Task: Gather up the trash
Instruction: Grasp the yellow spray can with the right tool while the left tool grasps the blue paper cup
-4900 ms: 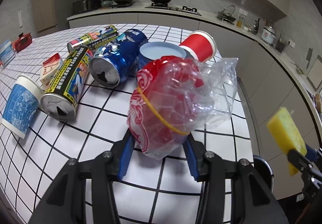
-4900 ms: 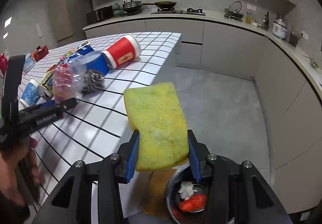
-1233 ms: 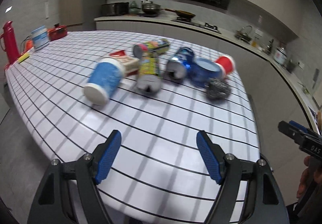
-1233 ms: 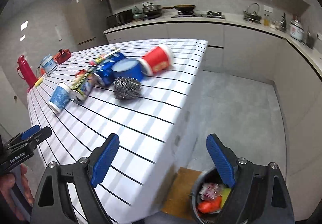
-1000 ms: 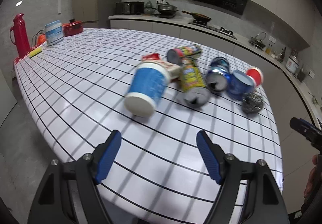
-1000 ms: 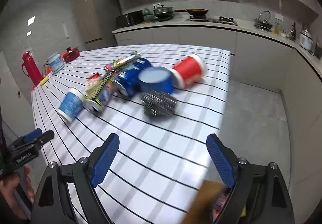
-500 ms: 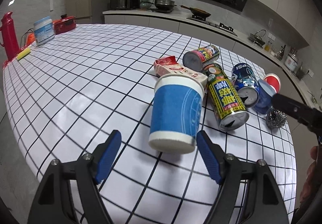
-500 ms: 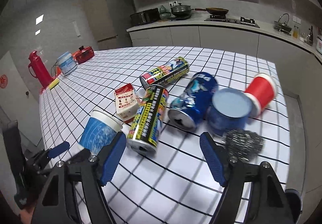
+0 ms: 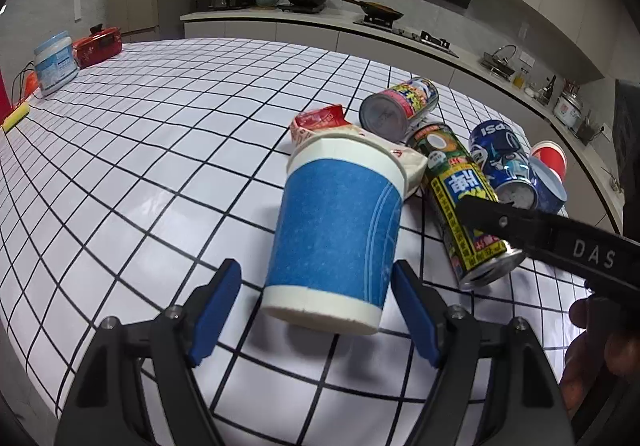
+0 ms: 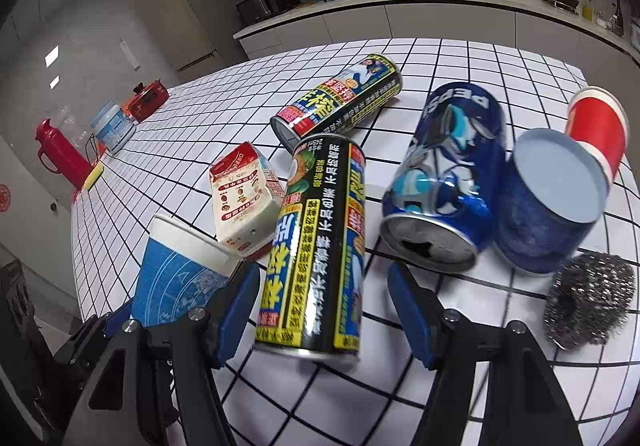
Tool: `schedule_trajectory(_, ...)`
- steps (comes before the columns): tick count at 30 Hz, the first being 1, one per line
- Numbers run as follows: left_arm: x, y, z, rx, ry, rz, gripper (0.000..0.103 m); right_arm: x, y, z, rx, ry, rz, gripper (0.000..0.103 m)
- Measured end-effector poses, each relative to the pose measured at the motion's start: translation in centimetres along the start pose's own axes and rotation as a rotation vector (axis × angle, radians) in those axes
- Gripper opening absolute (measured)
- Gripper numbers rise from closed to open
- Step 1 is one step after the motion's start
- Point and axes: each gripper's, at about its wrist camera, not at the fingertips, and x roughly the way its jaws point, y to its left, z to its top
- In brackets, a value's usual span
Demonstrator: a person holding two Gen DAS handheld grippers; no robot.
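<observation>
A blue paper cup (image 9: 336, 230) lies on its side on the white gridded table (image 9: 160, 149). My left gripper (image 9: 316, 310) is open with its fingers on either side of the cup's base. The cup also shows in the right wrist view (image 10: 176, 278). A black and yellow can (image 10: 316, 246) lies between the fingers of my open right gripper (image 10: 324, 310). That can shows in the left wrist view (image 9: 460, 205), partly behind my right gripper's finger (image 9: 520, 226).
A red and white carton (image 10: 244, 197), a second printed can (image 10: 340, 101), a blue Pepsi can (image 10: 448, 181), a blue cup (image 10: 548, 205), a red cup (image 10: 596, 125) and a steel scourer (image 10: 588, 298) lie around. A jar (image 9: 54, 61) stands at the far left.
Both grippers, empty and open, have moved in toward the table. The left one now straddles the blue cup and the right one straddles the black and yellow can.
</observation>
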Motion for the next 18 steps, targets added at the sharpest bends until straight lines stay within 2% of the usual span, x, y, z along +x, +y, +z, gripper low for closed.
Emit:
schedule_trajectory(8,0.8,0.3,0.5,-0.004,0.007,-0.006,0.077,1.6,0.2,0.5,0.009,0.021,-0.028,0.064)
schedule_trajectory(13,1.2,0.3,0.5,-0.005,0.020,-0.002,0.070,2.4,1.3,0.6,-0.036,0.036,-0.079,0.063)
schedule_trajectory(14,1.1,0.3,0.5,0.000,0.016,-0.004,0.068,2.6,1.6,0.6,-0.046,0.037,-0.087,0.056)
schedule_trajectory(18,0.3,0.5,0.2,0.019,-0.006,0.010,0.060,2.4,2.6,0.2,-0.100,0.039,-0.125,0.055)
